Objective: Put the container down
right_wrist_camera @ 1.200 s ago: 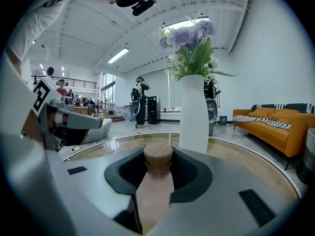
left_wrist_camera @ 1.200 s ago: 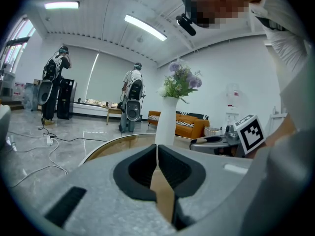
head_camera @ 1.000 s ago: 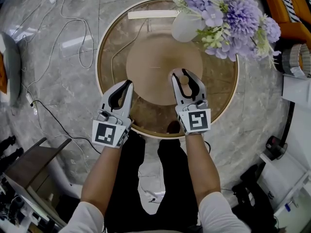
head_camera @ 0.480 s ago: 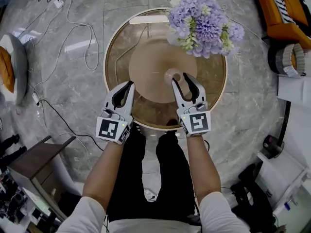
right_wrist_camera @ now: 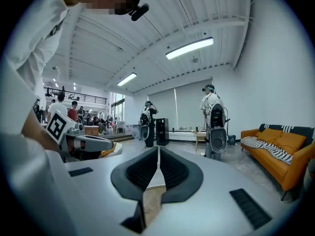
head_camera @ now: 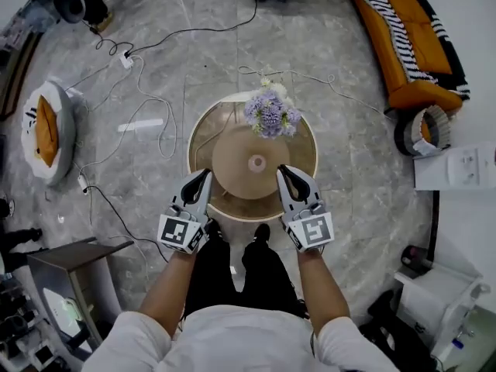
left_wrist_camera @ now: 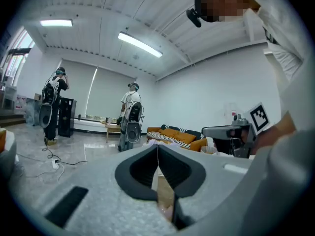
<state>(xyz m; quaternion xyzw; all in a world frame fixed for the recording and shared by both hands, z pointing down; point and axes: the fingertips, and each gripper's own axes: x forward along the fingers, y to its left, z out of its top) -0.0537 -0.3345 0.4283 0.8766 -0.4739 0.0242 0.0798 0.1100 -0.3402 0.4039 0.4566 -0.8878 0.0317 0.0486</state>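
Observation:
A small pale pink container [head_camera: 256, 162] stands alone at the middle of the round wooden table [head_camera: 301, 178], far below me. Both grippers are held high above the table's near edge, pointing almost level into the room. My left gripper [head_camera: 204, 177] is shut with nothing in it; in the left gripper view its tips [left_wrist_camera: 157, 147] meet. My right gripper [head_camera: 283, 171] has just been closing and is shut, with nothing between its jaws; in the right gripper view its tips [right_wrist_camera: 158, 149] touch. Neither gripper touches the container.
A white vase of purple flowers [head_camera: 270, 115] stands at the table's far side. Cables [head_camera: 147, 130] trail over the marble floor. An orange sofa [head_camera: 404, 46] is at the far right, a round cushion [head_camera: 48, 130] at the left, a dark stand [head_camera: 71, 260] at the near left. People [left_wrist_camera: 130, 118] stand across the room.
Both grippers and the head camera have risen far above the table. The right jaws, open round the container before, have let it stand on the table and shut.

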